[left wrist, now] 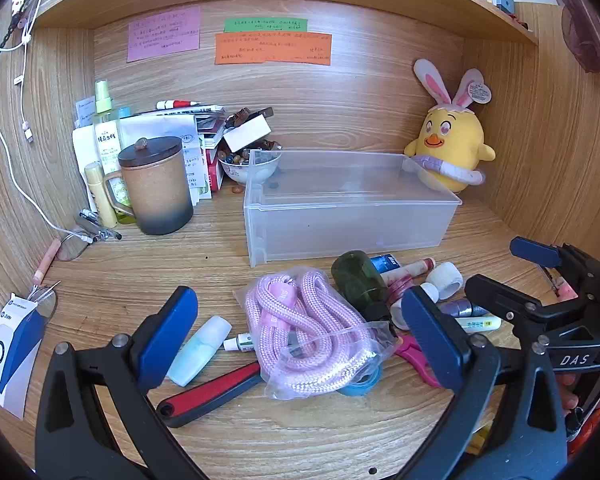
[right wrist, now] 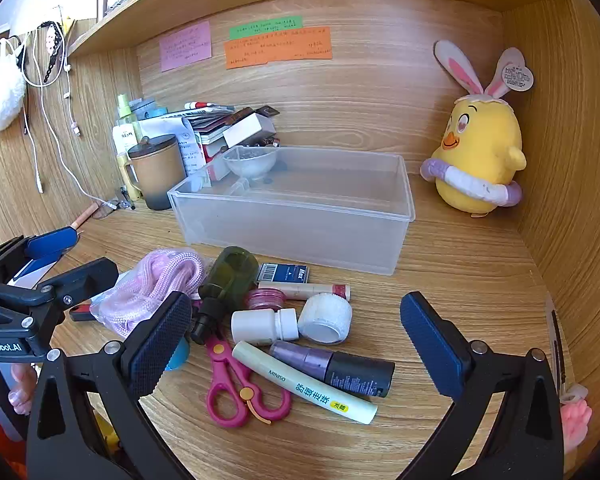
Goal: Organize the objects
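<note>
On the wooden desk (right wrist: 460, 272), in front of the clear plastic bin (right wrist: 300, 216), lies a heap of small things: a bagged pink rope (left wrist: 312, 332), a green bottle (right wrist: 230, 276), a white pill bottle (right wrist: 264, 326), pink scissors (right wrist: 240, 388) and a pale green tube (right wrist: 304, 384). Both the left gripper (left wrist: 300, 336) and the right gripper (right wrist: 296, 344) hover over this heap with jaws spread wide, holding nothing. Around the bin stand a lidded brown mug (left wrist: 156, 188), stacked papers behind it, and a yellow chick plush (right wrist: 480, 160) in the right corner.
</note>
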A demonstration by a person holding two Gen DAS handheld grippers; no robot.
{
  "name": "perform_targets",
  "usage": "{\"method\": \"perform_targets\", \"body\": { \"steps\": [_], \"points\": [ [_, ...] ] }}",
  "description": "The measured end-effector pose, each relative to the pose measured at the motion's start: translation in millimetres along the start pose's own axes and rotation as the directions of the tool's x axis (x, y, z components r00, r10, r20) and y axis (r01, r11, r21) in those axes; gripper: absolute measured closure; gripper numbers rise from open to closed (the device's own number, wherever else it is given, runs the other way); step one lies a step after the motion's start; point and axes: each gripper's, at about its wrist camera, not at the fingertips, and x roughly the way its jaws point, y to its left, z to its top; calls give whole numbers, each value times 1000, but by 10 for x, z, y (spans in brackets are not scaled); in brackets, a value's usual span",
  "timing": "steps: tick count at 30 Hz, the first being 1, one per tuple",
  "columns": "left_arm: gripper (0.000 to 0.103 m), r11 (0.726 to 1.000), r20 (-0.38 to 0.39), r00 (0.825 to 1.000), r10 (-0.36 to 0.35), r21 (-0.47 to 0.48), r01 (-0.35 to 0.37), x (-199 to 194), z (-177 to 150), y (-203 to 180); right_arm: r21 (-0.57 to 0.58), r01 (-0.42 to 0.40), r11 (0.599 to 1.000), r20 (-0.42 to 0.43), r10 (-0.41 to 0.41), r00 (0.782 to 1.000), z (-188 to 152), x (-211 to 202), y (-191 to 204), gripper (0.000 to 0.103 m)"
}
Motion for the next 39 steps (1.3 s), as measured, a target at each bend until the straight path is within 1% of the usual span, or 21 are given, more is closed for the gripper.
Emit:
{"method": "perform_targets", "body": {
  "steps": [13, 39],
  "points": [
    [0, 1000, 7, 1000, -11, -3, 11, -35, 12, -12, 12, 4, 1000, 0, -4, 1000, 19, -7, -22, 0],
    [0, 999, 5, 999, -32, -13, 32, -25, -16, -22, 37, -17, 999, -18, 17, 1000, 7, 31, -34, 0]
  ]
}}
